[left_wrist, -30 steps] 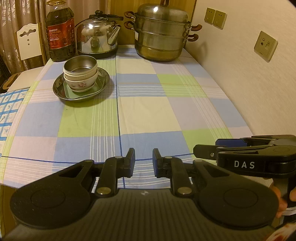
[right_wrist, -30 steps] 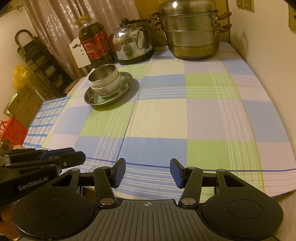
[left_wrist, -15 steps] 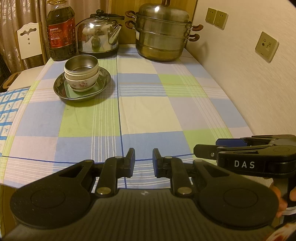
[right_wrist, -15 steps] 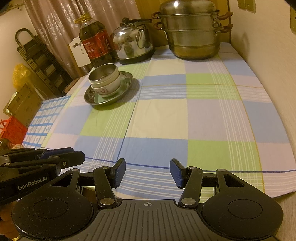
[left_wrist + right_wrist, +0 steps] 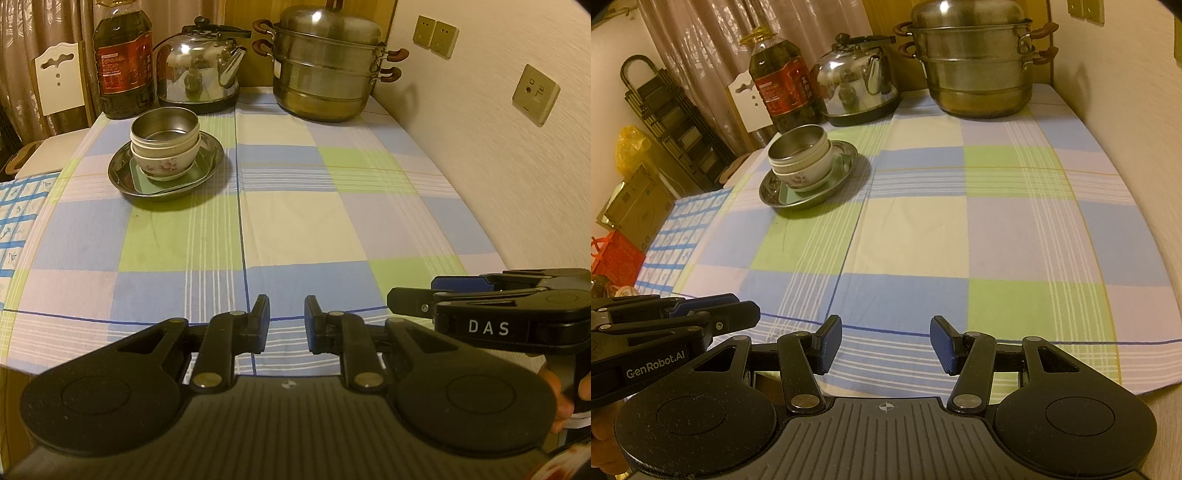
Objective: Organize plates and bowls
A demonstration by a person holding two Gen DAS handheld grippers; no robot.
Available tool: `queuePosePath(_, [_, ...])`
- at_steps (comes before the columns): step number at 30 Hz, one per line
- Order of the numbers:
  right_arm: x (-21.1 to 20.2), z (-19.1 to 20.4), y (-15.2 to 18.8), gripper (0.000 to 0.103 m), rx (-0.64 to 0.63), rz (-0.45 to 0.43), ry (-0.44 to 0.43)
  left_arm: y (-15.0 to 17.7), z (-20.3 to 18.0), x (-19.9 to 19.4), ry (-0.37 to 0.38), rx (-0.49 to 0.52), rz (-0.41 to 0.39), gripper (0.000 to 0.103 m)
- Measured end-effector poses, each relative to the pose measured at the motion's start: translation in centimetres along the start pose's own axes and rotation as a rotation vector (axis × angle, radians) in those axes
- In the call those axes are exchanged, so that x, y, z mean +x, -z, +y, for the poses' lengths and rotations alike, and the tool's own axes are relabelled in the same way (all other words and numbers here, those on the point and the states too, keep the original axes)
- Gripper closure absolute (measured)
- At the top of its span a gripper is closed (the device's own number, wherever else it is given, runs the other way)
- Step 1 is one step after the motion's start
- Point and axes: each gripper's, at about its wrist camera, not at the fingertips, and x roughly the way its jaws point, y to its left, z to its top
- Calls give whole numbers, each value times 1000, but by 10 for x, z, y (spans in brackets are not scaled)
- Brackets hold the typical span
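Left gripper (image 5: 287, 322): jaws set a narrow gap apart, nothing between them, pads touching nothing. It hangs over the near edge of the table (image 5: 332, 229), above the checked cloth (image 5: 303, 206). State: released, though nearly closed.

Right gripper (image 5: 885, 343): jaws stand about half open, blue pads facing each other across a clear gap. Nothing held, nothing touched. It also hangs over the near edge of the cloth (image 5: 923, 236). State: released.

The two grippers sit side by side. In the left wrist view the right gripper (image 5: 443, 291) shows at the right edge, with fingers (image 5: 554, 395) of a hand on its handle. In the right wrist view the left gripper (image 5: 738, 306) shows at the left edge.

The middle of the cloth carries no dishes.

Far left: the stack. A round metal plate (image 5: 122, 181) lies on the cloth. On it a green square dish (image 5: 147, 186). On that a white floral bowl (image 5: 162, 166), upright, with what looks like a second white bowl nested in it. On top a steel bowl (image 5: 166, 127), upright and empty. The same stack shows in the right wrist view, steel bowl (image 5: 798, 146) on top and plate (image 5: 805, 199) beneath. It is well apart from both grippers.

Far edge, left to right: oil bottle (image 5: 123, 62), kettle (image 5: 199, 74), steamer pot (image 5: 328, 70). The wall (image 5: 480, 147) runs along the right side of the table.
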Motion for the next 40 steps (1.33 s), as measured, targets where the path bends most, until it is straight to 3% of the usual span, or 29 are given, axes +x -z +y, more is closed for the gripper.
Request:
queuePosePath(30, [2,1,0,50,0,3,1,-1,1,0,1,-2,1,86])
queuePosePath(37, [3,0,0,50,1,5,0,-3,-6,5,-29,28,-14,86])
queuePosePath(40, [2,0,0,50,1,6,0,-5,-7,8,-28,12,-1,81])
